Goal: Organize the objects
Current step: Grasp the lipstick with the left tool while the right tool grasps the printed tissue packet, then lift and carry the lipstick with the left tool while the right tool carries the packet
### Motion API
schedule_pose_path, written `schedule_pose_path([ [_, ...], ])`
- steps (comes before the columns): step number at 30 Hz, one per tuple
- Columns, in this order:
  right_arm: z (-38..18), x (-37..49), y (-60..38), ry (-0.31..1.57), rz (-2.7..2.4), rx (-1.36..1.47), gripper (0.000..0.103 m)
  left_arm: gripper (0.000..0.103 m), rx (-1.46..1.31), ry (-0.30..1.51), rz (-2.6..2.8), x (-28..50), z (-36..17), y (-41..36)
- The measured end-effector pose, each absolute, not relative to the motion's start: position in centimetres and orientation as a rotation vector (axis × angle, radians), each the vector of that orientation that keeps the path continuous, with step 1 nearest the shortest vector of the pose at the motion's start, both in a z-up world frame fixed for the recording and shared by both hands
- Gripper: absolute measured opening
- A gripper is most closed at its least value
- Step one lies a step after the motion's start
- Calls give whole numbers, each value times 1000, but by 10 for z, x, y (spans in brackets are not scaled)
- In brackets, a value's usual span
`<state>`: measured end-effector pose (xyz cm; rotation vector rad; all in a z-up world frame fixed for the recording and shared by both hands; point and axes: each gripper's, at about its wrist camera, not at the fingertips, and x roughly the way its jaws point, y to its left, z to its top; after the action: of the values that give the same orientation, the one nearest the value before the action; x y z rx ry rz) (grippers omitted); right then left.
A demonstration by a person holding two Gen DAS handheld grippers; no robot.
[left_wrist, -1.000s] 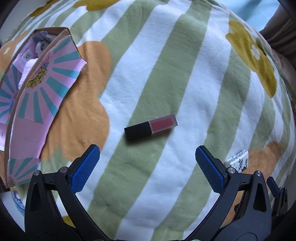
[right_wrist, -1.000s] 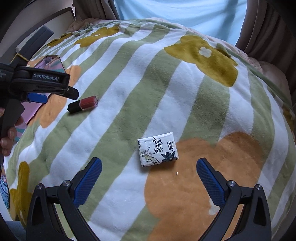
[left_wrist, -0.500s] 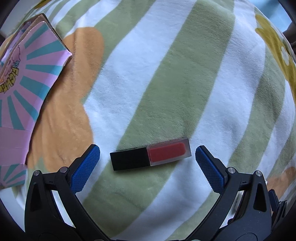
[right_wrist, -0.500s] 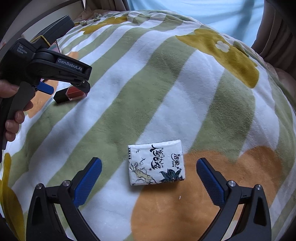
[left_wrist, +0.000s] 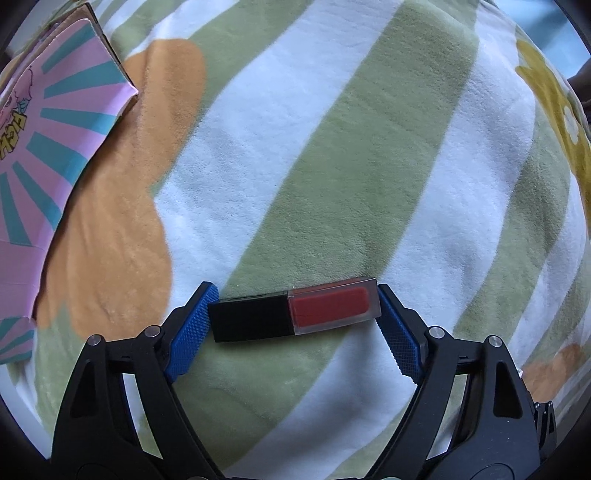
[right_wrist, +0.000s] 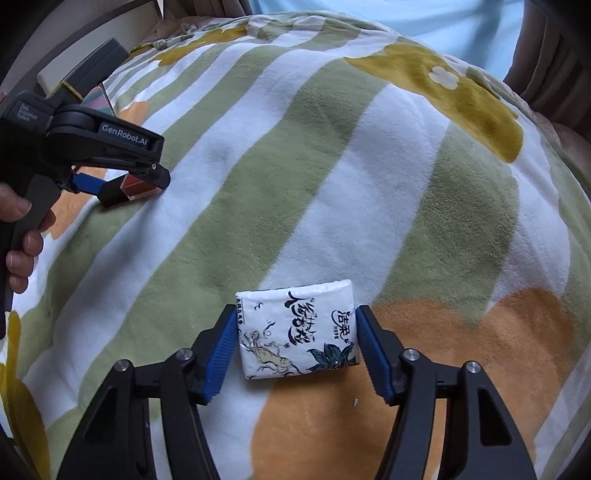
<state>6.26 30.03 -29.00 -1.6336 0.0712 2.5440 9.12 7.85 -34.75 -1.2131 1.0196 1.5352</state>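
A lip gloss tube [left_wrist: 295, 312] with a black cap and a red clear body lies crosswise on the striped blanket [left_wrist: 332, 147]. My left gripper [left_wrist: 295, 319] is shut on it, one blue pad [left_wrist: 194, 326] at the cap end and the other at the red end. The right wrist view shows the same tube [right_wrist: 129, 188] in the left gripper [right_wrist: 122, 182], held by a hand [right_wrist: 22, 236]. A white tissue pack [right_wrist: 297, 332] with black lettering and a blue plant print rests on the blanket, and my right gripper [right_wrist: 297, 338] is shut on its two short sides.
An open pink and teal carton [left_wrist: 55, 129] lies at the left of the blanket, a corner of the carton [right_wrist: 101, 98] peeking out behind the left gripper. Curtains [right_wrist: 546, 55] hang at the far right. A light blue sheet [right_wrist: 388, 18] lies beyond the blanket.
Both grippers came down and forward onto their objects and went from wide open to shut, the left on the lip gloss tube, the right on the tissue pack.
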Motion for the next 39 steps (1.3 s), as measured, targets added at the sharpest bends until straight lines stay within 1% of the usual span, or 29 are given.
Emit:
schedule_pose_path([
  [7,-287,64,303,91,2552,-1619,58,84,-1178,1010,1518,105,-337,78],
  [15,-261,73,303,124,2542,-1581,58,84,-1067,1001,1453,134,-300,67],
  [19,-236,80,297,146,2523,-1556,58,84,-1000,989,1421,143,-273,56],
  [24,-204,84,282,190,2486,-1523,58,84,-906,959,1377,108,-233,41],
  [28,-171,90,266,232,2457,-1472,58,84,-825,939,1334,94,-198,5],
  [34,-115,111,234,355,2391,-1364,58,84,-731,921,1255,78,-145,-28],
  [39,-75,130,201,405,2323,-1285,58,84,-675,915,1192,57,-100,-61],
])
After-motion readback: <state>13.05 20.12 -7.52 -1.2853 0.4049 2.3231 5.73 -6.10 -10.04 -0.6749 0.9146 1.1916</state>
